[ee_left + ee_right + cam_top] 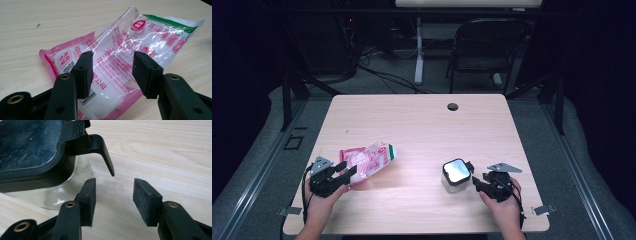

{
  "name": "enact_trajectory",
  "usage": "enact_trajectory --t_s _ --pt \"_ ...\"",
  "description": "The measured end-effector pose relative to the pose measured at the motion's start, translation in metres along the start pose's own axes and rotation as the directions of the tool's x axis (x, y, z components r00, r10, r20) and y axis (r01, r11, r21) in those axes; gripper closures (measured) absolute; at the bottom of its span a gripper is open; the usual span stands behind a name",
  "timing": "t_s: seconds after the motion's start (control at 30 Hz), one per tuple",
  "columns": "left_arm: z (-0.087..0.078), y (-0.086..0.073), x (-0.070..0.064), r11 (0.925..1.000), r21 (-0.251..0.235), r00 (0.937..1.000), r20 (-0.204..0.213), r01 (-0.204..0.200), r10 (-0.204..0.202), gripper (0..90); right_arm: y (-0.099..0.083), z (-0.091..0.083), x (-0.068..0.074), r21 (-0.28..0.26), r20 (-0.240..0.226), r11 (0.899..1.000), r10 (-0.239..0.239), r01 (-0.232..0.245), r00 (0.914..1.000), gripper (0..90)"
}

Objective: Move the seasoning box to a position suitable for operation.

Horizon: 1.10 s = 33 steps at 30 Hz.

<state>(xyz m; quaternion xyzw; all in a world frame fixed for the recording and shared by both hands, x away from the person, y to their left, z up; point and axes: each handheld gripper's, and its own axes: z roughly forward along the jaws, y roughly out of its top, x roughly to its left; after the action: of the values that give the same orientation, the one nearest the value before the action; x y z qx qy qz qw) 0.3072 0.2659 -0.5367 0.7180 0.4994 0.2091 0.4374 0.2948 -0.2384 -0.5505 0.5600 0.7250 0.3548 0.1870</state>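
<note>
I have the left gripper point(346, 171) low at the near left of the pale wooden table point(422, 125), its black jaws spread with a clear gap between them, and the crinkled pink and clear plastic packet with red print and a green strip at its far end point(367, 160) lies flat on the tabletop straight ahead of them. In the left gripper view that packet point(120, 57) runs from under the jaws away toward the upper right, white contents showing through the film near a barcode at its close end; the jaws stand over it, one to each side of its middle, and I cannot tell whether either pad touches the film. My right gripper point(475, 181) sits at the near right of the table, jaws also apart and holding nothing, just beside the small square clear glass jar with a black-rimmed lid point(456, 175). In the right gripper view the jar point(40, 157) stands upright at the upper left, its black lid latch point(102, 151) sticking out and hanging down above the gap between my jaws, not touching them. Packet and jar lie well apart, bare wood between them
</note>
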Motion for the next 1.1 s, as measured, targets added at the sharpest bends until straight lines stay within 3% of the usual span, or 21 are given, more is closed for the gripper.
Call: enact_trajectory --t_s 0.3,0.37,0.5,0.53,0.57,0.8,0.93,1.1 --pt "0.000 0.001 -0.001 0.9998 0.019 1.0000 0.001 0.003 -0.003 51.2 0.004 -0.003 -0.001 0.054 0.016 0.998 -0.028 0.027 0.9995 52.8" --pt "0.000 0.001 -0.001 0.9999 0.013 1.0000 0.003 0.004 -0.004 51.1 0.006 -0.005 -0.002 0.061 -0.003 0.998 -0.031 0.031 0.9995 54.6" --pt "-0.001 0.001 -0.001 0.9999 0.014 1.0000 0.003 0.004 -0.004 51.1 0.010 -0.006 -0.009 0.090 -0.057 0.996 0.009 -0.003 0.9983 56.7" --pt "-0.001 0.001 -0.001 0.9999 0.015 1.0000 0.001 0.003 -0.003 51.1 0.012 -0.006 -0.010 0.143 -0.074 0.990 0.021 -0.011 0.9970 56.8" --pt "-0.001 0.001 -0.001 0.9999 0.015 1.0000 0.001 0.003 -0.003 51.1 0.012 -0.006 -0.010 0.143 -0.074 0.990 0.021 -0.011 0.9970 56.8" --pt "-0.004 0.000 -0.001 0.9999 0.010 0.9999 -0.005 0.010 -0.009 51.0 0.023 -0.004 -0.001 0.182 -0.083 0.982 -0.037 0.051 0.9959 59.6" --pt "-0.004 0.000 -0.001 0.9999 0.010 1.0000 -0.005 0.006 -0.006 51.0 0.029 0.003 0.002 0.177 -0.042 0.979 -0.098 0.104 0.9943 62.1" --pt "-0.003 -0.001 -0.001 0.9999 0.009 1.0000 -0.002 0.006 -0.006 51.1 0.029 0.011 -0.002 0.173 -0.059 0.981 -0.080 0.089 0.9950 63.8"
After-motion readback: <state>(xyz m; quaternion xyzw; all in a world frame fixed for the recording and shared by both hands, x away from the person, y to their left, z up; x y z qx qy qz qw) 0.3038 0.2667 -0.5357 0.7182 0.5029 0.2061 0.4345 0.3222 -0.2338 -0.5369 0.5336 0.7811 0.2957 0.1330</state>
